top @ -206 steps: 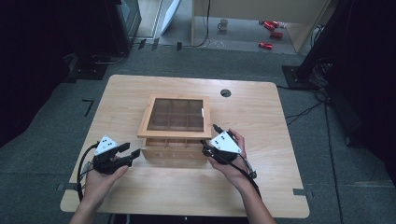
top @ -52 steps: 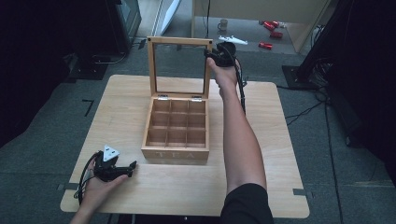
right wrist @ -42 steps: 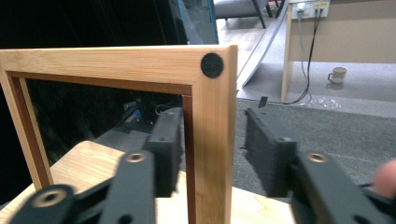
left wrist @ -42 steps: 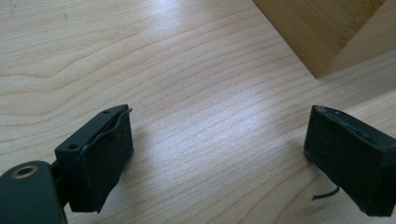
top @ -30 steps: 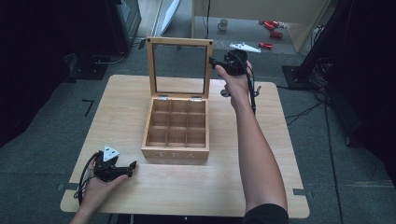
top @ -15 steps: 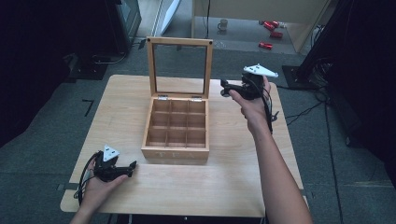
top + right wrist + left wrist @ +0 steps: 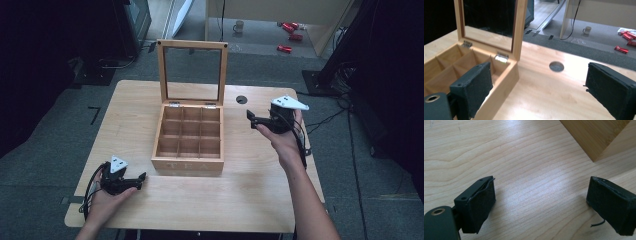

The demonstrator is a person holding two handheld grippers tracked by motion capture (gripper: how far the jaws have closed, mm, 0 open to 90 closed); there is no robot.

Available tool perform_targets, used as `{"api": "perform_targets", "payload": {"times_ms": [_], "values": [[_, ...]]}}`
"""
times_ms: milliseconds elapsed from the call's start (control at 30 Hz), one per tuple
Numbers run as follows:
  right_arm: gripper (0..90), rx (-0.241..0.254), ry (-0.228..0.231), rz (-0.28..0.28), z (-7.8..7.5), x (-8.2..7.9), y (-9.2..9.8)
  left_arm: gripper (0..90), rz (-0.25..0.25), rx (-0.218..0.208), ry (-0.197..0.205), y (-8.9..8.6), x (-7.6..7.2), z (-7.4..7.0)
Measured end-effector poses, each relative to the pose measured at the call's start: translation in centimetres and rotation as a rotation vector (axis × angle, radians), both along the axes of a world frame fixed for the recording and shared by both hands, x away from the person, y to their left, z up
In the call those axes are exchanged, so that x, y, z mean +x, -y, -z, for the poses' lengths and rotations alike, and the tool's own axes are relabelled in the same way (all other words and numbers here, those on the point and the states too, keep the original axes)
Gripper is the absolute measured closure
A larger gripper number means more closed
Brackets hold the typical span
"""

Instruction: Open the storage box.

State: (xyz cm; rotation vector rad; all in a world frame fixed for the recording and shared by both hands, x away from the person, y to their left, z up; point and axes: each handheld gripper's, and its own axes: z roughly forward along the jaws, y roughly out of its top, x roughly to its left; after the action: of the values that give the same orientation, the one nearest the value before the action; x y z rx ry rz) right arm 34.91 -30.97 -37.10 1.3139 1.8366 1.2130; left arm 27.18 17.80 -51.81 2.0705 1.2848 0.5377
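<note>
A wooden tea box [image 7: 187,165] stands in the middle of the table with its glass-paned lid [image 7: 192,45] upright and its compartments bare. My right gripper [image 7: 251,120] hovers to the right of the box, pointing left at it. Its jaws have just been opening and hold nothing. In the right gripper view the right gripper [image 7: 539,90] has the box's near wall [image 7: 504,82] behind its left pad [image 7: 474,87]. My left gripper [image 7: 140,180] rests open on the table at the front left. In the left gripper view the left gripper [image 7: 540,205] faces bare wood, with a box corner [image 7: 596,137] ahead.
A round cable hole [image 7: 241,99] sits in the tabletop [image 7: 250,190] behind the right gripper; the same hole [image 7: 556,66] lies between the right jaws' line of sight. Beyond the table's far edge are a floor, a mug [image 7: 239,26] and red packets [image 7: 285,48].
The right hand has come away from the raised lid's top corner, moving right, down and nearer the person, with its jaws wider apart. The lid stays upright. The left hand has not moved.
</note>
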Motion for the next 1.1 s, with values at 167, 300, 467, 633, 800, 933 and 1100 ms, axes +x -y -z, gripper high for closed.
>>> {"api": "perform_targets", "payload": {"times_ms": [167,300,467,633,800,933,1100], "values": [[6.6,0.04,-0.005,0.019,1.7,-2.7,1.7,8.6,0.0,0.0,0.0,0.0,0.0,0.0],[6.7,0.056,-0.022,0.034,2.8,-4.4,2.6,8.6,-0.002,-0.001,-0.001,0.0,0.0,0.0],[6.6,0.058,-0.036,0.043,4.2,-6.5,3.5,8.6,-0.003,0.0,0.0,0.0,0.0,0.0],[6.6,0.078,-0.075,0.067,6.2,-8.4,4.7,8.6,-0.004,0.0,0.0,0.0,0.0,0.0],[6.6,0.107,-0.108,0.085,7.9,-9.8,5.7,8.6,-0.003,0.002,-0.001,0.0,0.0,0.0],[6.6,0.106,-0.147,0.123,9.7,-11.3,7.2,8.6,-0.005,0.002,-0.001,0.0,0.0,0.0],[6.6,0.054,-0.176,0.177,11.8,-12.4,8.6,8.6,-0.007,0.002,-0.001,0.0,-0.1,0.0]]}}
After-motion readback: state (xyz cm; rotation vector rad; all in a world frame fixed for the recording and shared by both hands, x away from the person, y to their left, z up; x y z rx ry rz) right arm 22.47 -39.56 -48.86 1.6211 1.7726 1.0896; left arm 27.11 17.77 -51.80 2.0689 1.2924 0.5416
